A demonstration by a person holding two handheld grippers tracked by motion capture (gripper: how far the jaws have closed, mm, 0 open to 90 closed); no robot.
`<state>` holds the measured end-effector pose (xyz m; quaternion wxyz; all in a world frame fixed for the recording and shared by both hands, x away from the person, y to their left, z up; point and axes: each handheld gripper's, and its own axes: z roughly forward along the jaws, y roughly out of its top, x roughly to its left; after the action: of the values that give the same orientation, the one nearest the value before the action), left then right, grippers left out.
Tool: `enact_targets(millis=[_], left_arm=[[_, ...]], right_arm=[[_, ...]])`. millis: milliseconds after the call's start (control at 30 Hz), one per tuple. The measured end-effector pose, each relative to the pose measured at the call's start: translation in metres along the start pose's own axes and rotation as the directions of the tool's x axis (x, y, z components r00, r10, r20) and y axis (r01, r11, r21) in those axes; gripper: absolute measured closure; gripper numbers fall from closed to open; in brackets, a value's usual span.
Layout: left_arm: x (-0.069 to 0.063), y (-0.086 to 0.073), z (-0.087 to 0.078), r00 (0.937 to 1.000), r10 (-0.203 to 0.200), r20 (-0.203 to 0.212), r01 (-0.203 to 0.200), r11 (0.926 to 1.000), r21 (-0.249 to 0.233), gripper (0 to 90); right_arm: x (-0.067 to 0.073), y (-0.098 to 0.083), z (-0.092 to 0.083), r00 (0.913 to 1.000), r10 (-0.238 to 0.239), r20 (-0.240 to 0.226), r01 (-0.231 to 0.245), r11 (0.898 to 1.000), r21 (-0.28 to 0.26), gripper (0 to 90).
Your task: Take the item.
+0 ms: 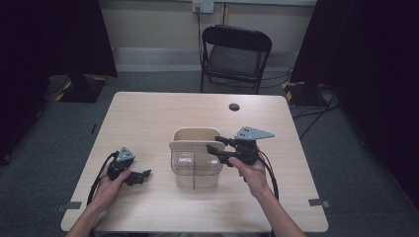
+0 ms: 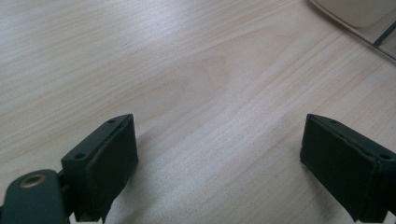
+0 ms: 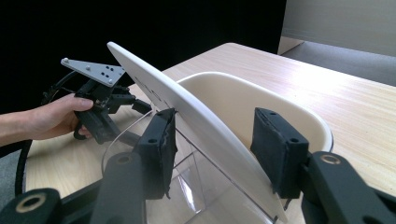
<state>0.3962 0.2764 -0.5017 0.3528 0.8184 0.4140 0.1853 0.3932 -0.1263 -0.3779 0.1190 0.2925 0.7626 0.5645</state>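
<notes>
A container (image 1: 195, 170) stands mid-table: a cream tub (image 3: 243, 100) at the back and a clear compartment (image 3: 187, 186) at the front, with a white lid panel (image 3: 154, 88) tilted up between them. My right gripper (image 3: 217, 144) reaches in from the right, one jaw on each side of that panel, shut on it. In the high view the right gripper (image 1: 214, 144) sits at the container's right rim. My left gripper (image 1: 145, 176) rests low over the table, left of the container. Its jaws (image 2: 219, 158) stand wide open over bare wood, and the left gripper (image 3: 100, 107) shows beyond the lid.
A black folding chair (image 1: 236, 54) stands behind the wooden table (image 1: 148, 113). A small dark round cap (image 1: 234, 106) sits near the table's far edge. Dark curtains hang at both sides, and cables trail from both grippers toward the near edge.
</notes>
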Motion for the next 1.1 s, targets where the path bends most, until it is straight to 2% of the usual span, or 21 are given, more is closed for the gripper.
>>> enact_targets(millis=[433,1100], left_arm=[[-0.0003,-0.0001,0.0000,1.0000,-0.005,0.001,0.005,1.0000,0.001,10.4],[-0.0001,-0.0001,0.0000,1.0000,-0.002,0.000,0.002,1.0000,0.001,10.4]], right_arm=[[-0.0037,0.0029,0.0018,0.9997,0.025,-0.001,-0.025,1.000,-0.012,51.0],[-0.0047,0.0020,0.0014,0.9997,0.024,-0.005,-0.024,0.999,-0.021,51.8]])
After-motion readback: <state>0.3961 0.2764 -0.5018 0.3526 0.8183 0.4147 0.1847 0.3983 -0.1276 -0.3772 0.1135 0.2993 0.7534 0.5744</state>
